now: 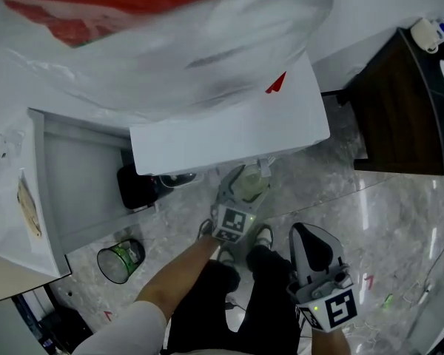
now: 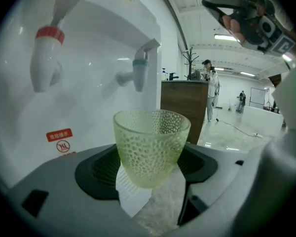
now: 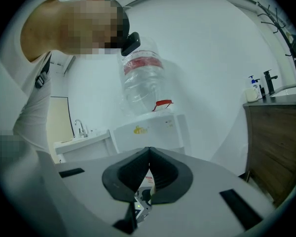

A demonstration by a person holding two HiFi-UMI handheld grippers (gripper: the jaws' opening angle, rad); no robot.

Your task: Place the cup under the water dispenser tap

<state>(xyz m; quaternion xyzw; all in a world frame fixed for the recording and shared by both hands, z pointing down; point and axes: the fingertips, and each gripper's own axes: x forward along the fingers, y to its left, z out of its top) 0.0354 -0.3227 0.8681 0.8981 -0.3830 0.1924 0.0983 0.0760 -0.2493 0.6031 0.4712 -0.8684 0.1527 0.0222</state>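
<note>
A pale green dimpled glass cup (image 2: 150, 147) stands upright between the jaws of my left gripper (image 2: 149, 177), which is shut on it. In the left gripper view the white water dispenser (image 2: 89, 98) fills the left side. Its red tap (image 2: 47, 58) is at the upper left, and its blue tap (image 2: 138, 73) hangs just above and left of the cup's rim, farther back. From the head view, the left gripper (image 1: 249, 177) and cup (image 1: 251, 185) sit at the front edge of the dispenser (image 1: 229, 124), below its bottle (image 1: 170, 35). My right gripper (image 1: 305, 234) is lower right, shut and empty.
A dark wooden counter (image 1: 399, 109) stands to the right of the dispenser, a white sink cabinet (image 1: 66, 183) to the left. A mesh bin (image 1: 120, 259) and a black object (image 1: 137, 187) sit on the marble floor. A person (image 2: 212, 90) stands far off.
</note>
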